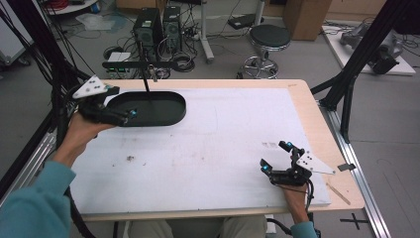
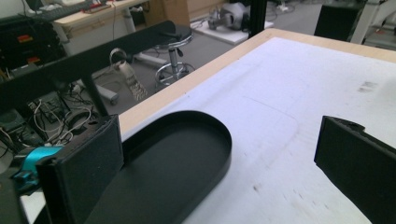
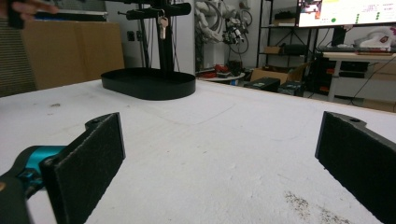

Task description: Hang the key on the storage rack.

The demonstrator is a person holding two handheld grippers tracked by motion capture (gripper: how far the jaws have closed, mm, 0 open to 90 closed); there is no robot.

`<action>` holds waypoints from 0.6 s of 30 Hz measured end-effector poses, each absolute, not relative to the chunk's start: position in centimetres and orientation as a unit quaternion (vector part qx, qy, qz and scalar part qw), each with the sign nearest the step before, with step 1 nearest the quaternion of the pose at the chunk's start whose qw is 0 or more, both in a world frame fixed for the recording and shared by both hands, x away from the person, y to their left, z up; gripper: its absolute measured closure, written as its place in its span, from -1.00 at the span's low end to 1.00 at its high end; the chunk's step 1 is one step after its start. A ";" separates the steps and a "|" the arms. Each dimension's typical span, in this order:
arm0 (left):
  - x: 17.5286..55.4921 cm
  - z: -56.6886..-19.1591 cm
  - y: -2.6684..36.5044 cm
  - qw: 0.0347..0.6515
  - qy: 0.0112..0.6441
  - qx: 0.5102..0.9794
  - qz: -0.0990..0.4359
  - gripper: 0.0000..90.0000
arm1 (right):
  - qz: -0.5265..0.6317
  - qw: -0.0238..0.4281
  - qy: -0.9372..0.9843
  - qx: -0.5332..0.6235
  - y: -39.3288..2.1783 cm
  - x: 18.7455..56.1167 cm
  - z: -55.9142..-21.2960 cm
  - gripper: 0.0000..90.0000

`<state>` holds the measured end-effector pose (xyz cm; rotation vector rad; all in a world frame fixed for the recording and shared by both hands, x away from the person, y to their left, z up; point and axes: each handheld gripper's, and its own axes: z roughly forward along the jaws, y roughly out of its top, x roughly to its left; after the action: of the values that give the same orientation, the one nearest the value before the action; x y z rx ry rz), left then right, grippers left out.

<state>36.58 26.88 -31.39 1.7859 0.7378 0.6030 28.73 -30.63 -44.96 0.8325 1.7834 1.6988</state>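
Note:
A black oval tray (image 1: 163,106) lies at the table's far left. From it rises a thin black post (image 1: 147,84) with a crossbar (image 1: 131,64), and a key (image 1: 154,75) hangs from that bar. My left gripper (image 1: 124,103) hovers over the tray's left end, open and empty. In the left gripper view the tray (image 2: 219,135) lies below the spread jaws and the key (image 2: 131,81) dangles beyond. My right gripper (image 1: 275,155) rests low near the front right of the table, open with nothing in it. In the right gripper view the tray (image 3: 149,87), post (image 3: 166,44) and key (image 3: 162,24) stand far ahead.
The white tabletop (image 1: 223,139) has a wooden border (image 1: 317,119) and a few dark smudges (image 1: 130,158). Beyond the far edge stand a round stool (image 1: 267,42) and computer towers (image 1: 148,27) among cables. Black frame struts (image 1: 356,59) flank both sides.

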 end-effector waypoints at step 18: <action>29.1 -41.0 28.2 0.614 0.309 0.670 0.280 -0.96 | 0.627 0.267 0.663 0.310 -30.6 28.7 -44.9 -0.99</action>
<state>29.12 28.15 -41.04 1.5436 0.7126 0.6454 28.70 -30.60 -44.95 0.8380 1.7884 1.6935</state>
